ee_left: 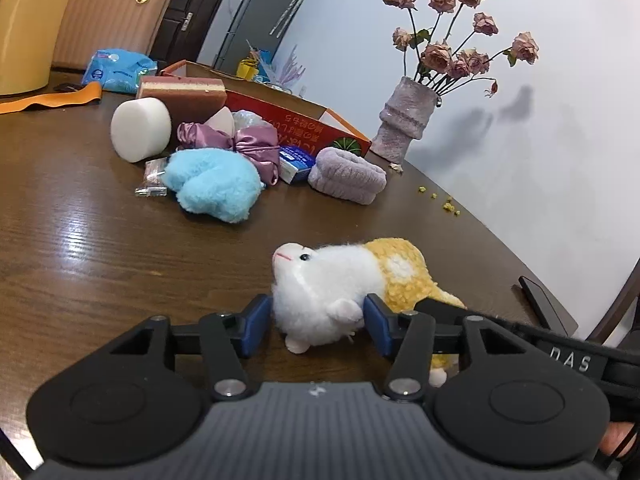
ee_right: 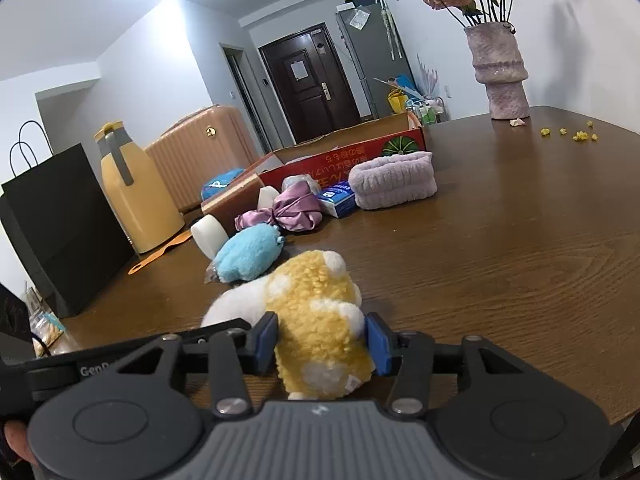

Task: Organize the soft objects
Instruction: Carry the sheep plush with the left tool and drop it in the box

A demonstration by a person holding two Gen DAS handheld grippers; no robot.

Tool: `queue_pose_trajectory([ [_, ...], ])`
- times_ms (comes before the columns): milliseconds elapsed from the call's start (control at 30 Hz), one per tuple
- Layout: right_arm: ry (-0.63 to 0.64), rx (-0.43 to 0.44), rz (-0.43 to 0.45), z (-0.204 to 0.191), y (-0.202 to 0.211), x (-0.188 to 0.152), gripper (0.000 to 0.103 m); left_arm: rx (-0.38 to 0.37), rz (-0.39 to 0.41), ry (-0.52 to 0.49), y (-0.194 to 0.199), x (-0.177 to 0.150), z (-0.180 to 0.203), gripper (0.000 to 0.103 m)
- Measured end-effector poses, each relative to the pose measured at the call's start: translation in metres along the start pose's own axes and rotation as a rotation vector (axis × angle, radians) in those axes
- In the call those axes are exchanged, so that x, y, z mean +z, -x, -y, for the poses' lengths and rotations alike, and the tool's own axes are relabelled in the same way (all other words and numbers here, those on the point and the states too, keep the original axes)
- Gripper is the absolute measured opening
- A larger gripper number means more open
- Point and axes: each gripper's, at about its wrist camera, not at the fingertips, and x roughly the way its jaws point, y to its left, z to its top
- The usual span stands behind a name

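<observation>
Nearest, two claws meet on one plush hamster [ee_left: 332,292], fluffy white at the head and curly yellow with white patches at the rear, lying on the wood-grain brown tabletop [ee_left: 100,248]. The left claw [ee_left: 318,326] has its two blue pads pressed against the white front half, clamping it. The right claw [ee_right: 322,340] grips the yellow hind half in the same way, blue pads sunk into the pile.

Further out lies a loose cluster of soft things. One sky-blue fuzzy plush [ee_left: 212,184] is closest, with a small clear crinkly packet [ee_left: 154,178] touching its left side. Beside it stands one smooth white foam cylinder [ee_left: 140,128] on its edge. Behind are one shiny purple satin bundle [ee_left: 244,144], gathered and wrinkled, one small blue-and-white tissue pack [ee_left: 296,162], and one lilac terry-cloth roll [ee_left: 348,174], ribbed and thick.

At the back stands one open red cardboard box [ee_left: 304,124] with a layered brown sponge block [ee_left: 182,90] against it. A rough, mottled pinkish vase [ee_left: 404,120] holds dried roses [ee_left: 452,40]. A few yellow crumbs [ee_left: 444,200] dot the wood near it.
</observation>
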Motion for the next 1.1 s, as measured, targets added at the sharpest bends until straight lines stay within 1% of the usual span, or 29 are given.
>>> queue_pose_trajectory([
  [33, -0.002, 0.0, 0.001, 0.0, 0.0, -0.001, 0.048, -0.008, -0.002, 0.007, -0.002, 0.001, -0.001, 0.052],
  [67, 0.002, 0.0, 0.002, 0.0, 0.0, -0.002, 0.045, -0.023, -0.008, 0.009, -0.004, 0.001, -0.003, 0.051],
  [100, 0.008, -0.001, 0.002, -0.001, -0.001, -0.002, 0.044, -0.031, -0.012, 0.009, -0.005, 0.001, -0.002, 0.047],
  [167, 0.013, -0.005, -0.002, -0.003, -0.001, -0.001, 0.041, -0.027, -0.004, -0.008, -0.005, 0.0, -0.001, 0.044],
  [233, 0.001, 0.001, -0.008, -0.002, -0.001, 0.002, 0.039, -0.025, -0.001, -0.007, -0.004, 0.002, 0.0, 0.042],
  [300, -0.002, 0.012, 0.013, -0.005, 0.004, 0.01, 0.038, -0.04, 0.019, 0.003, 0.001, 0.01, 0.001, 0.042],
  [400, 0.046, 0.013, 0.081, -0.014, 0.011, 0.034, 0.038, -0.075, 0.063, 0.0, 0.003, 0.038, 0.005, 0.042],
  [433, 0.056, 0.017, 0.099, -0.015, 0.008, 0.047, 0.038, -0.084, 0.076, -0.021, -0.001, 0.054, 0.008, 0.042],
  [500, 0.064, 0.023, 0.131, -0.014, -0.003, 0.083, 0.038, -0.113, 0.082, -0.045, -0.016, 0.098, 0.01, 0.041],
  [600, 0.073, 0.03, 0.18, -0.009, -0.037, 0.149, 0.038, -0.142, 0.085, -0.045, -0.052, 0.173, 0.01, 0.041],
  [667, 0.053, 0.039, 0.183, -0.001, -0.074, 0.2, 0.038, -0.129, 0.102, -0.041, -0.083, 0.22, 0.009, 0.041],
  [733, 0.03, 0.029, 0.157, 0.012, -0.116, 0.246, 0.038, -0.093, 0.099, -0.04, -0.125, 0.262, 0.006, 0.042],
  [800, 0.0, 0.015, 0.109, 0.029, -0.164, 0.286, 0.038, -0.06, 0.072, -0.029, -0.167, 0.293, 0.001, 0.042],
  [867, -0.065, 0.002, 0.062, 0.049, -0.207, 0.314, 0.038, -0.043, 0.027, 0.0, -0.216, 0.323, -0.011, 0.042],
  [933, -0.066, -0.042, 0.02, 0.062, -0.25, 0.332, 0.038, -0.031, -0.033, 0.024, -0.263, 0.342, -0.023, 0.042],
  [1033, -0.075, -0.11, -0.067, 0.082, -0.312, 0.34, 0.038, 0.023, -0.139, 0.047, -0.332, 0.35, -0.042, 0.041],
  [1100, -0.078, -0.15, -0.119, 0.093, -0.346, 0.336, 0.038, 0.071, -0.201, 0.047, -0.364, 0.349, -0.049, 0.041],
])
